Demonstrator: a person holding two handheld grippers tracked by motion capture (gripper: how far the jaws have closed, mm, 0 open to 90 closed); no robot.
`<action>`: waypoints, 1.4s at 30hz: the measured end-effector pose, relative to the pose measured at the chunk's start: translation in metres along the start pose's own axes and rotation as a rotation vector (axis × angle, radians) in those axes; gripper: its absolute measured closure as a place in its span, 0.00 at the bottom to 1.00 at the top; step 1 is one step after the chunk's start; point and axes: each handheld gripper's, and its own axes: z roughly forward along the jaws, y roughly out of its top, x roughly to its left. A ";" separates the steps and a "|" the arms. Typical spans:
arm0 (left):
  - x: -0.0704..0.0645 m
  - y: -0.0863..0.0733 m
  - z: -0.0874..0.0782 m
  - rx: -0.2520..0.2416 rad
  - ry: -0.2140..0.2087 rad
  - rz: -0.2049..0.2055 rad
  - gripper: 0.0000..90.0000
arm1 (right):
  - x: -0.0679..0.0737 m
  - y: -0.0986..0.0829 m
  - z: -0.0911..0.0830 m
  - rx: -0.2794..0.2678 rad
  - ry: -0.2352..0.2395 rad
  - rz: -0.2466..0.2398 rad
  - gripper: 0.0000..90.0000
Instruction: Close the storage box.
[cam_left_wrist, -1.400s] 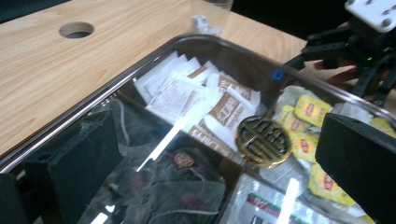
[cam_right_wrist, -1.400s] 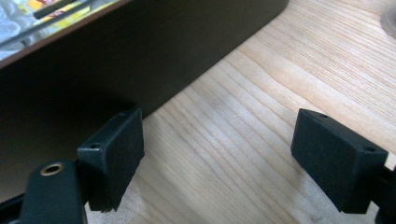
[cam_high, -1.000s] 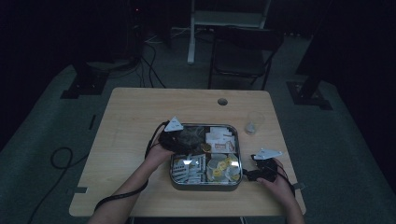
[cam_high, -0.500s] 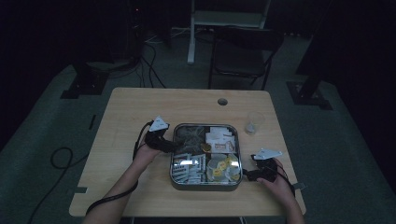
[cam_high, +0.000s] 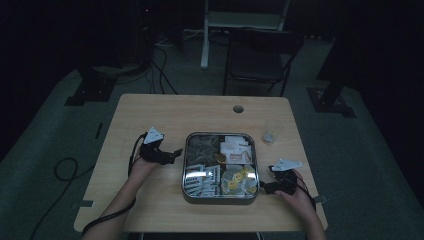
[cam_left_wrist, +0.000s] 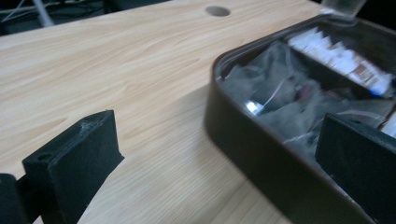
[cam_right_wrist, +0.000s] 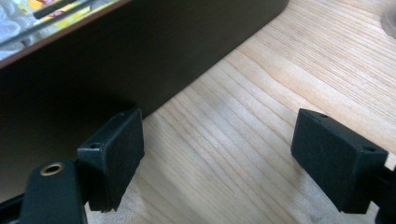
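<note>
So the metal tin (cam_high: 220, 198) sits mid-table toward the near edge, with a gripper flanking each side. Left gripper (cam_high: 172, 154) is spread wide and empty just off the tin's left wall, right gripper (cam_high: 263, 188) spread by its near-right corner. Right looks slightly closer.

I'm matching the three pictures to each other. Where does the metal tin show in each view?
High view: tin at table centre, between the grippers.
Left gripper view: its dark wall at right, contents above.
Right gripper view: its wall across the upper left.
Shared landmark: the wooden table.
</note>
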 end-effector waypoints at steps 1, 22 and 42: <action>0.004 -0.004 -0.003 -0.001 0.010 -0.014 0.00 | 0.000 0.000 0.000 0.000 0.000 0.000 0.19; 0.041 -0.058 -0.041 0.031 0.138 -0.106 0.00 | 0.000 0.000 0.000 0.001 0.000 0.000 0.19; 0.046 -0.085 -0.080 0.036 0.200 -0.147 0.00 | 0.000 0.000 0.000 0.001 0.000 0.001 0.19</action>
